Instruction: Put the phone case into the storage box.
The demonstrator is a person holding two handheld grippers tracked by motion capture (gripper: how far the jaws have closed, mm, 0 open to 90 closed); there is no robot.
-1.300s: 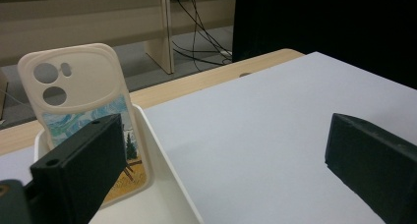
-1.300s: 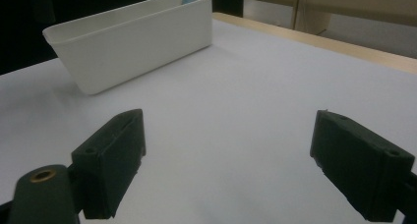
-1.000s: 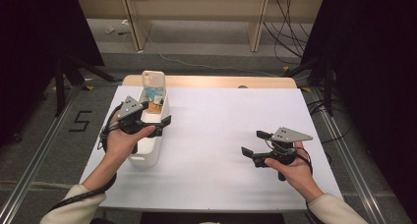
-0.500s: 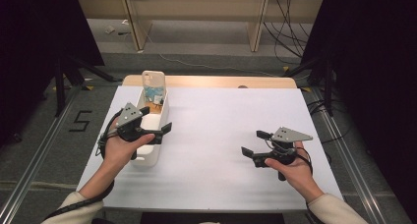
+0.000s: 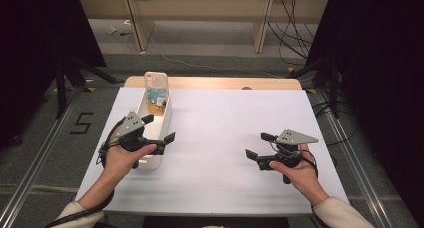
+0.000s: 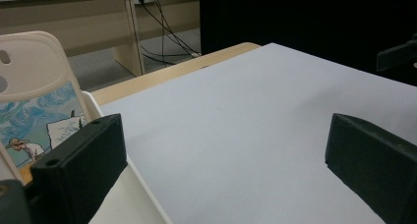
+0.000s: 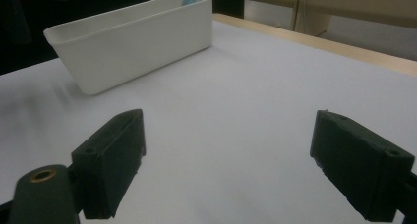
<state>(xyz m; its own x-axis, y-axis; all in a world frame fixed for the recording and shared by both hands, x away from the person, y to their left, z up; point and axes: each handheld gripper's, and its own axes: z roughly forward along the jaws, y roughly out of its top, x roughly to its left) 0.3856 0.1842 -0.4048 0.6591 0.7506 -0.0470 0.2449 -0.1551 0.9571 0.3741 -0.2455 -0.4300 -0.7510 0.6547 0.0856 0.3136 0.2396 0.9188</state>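
- Two forearms come in from the near edge of the white table (image 5: 235,133), one on each side, well apart from each other.
- Largest thing on the table is the long white bin (image 5: 159,133), lying lengthwise away from the person on the left part of the table; in the right gripper view its long outer wall (image 7: 137,47) faces the camera.
- At the far end of the bin a phone case (image 5: 155,85) stands upright and rises above the rim; in the left gripper view its cream back with camera cut-outs and a blue printed picture (image 6: 42,101) shows just behind the left jaw.
- Left hand (image 5: 122,155) is held over the near part of the bin, palm cupping the tool from below, wrist bent slightly inward.
- Left tongs (image 5: 159,129) point to the right and a little away from the person, across the bin's rim; the jaws stand wide apart with nothing between them.
- Right hand (image 5: 295,170) hovers above bare table on the right side, fingers wrapped round the handle.
- Right tongs (image 5: 259,145) point left toward the bin, jaws spread wide, holding nothing.
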